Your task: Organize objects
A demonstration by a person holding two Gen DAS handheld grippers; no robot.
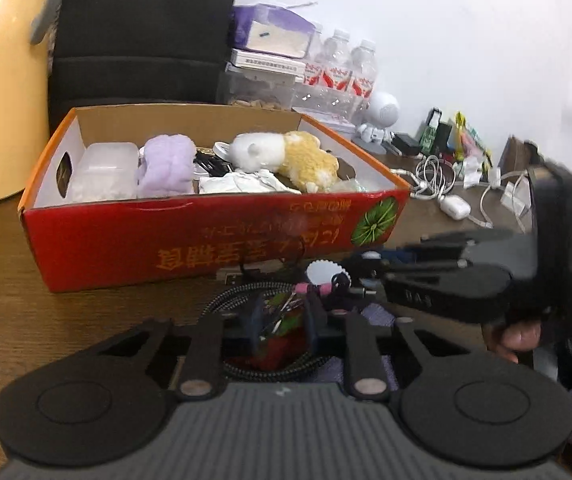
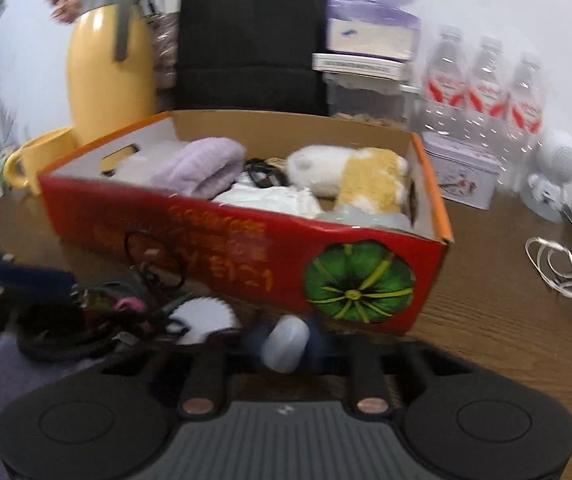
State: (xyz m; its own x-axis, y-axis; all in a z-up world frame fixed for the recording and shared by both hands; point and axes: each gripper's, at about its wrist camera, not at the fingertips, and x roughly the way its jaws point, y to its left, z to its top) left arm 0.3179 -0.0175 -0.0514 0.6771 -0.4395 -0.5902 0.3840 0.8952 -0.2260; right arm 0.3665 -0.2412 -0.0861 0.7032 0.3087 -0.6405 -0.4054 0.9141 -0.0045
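A red cardboard box [image 1: 190,240] stands on the wooden desk, holding a purple towel [image 1: 166,164], a white and yellow plush toy [image 1: 286,156] and a clear plastic tub [image 1: 106,168]. In front of it lies a pile of small things: a braided cable [image 1: 226,296], a white scalloped disc [image 1: 325,272] and black hair ties. My left gripper [image 1: 284,314] is shut on a red and green packet [image 1: 282,322] in that pile. My right gripper [image 2: 286,346] is shut on a pale blue oval case [image 2: 288,334] just before the box's front wall [image 2: 246,248]. A hand holds the right gripper [image 1: 370,274].
A yellow jug [image 1: 2,80] and a yellow mug [image 2: 42,156] stand left of the box, a black chair back [image 1: 142,28] behind it. Water bottles [image 1: 342,68], a tin [image 2: 462,176], a white figurine [image 1: 382,114] and white cables [image 1: 432,178] crowd the right.
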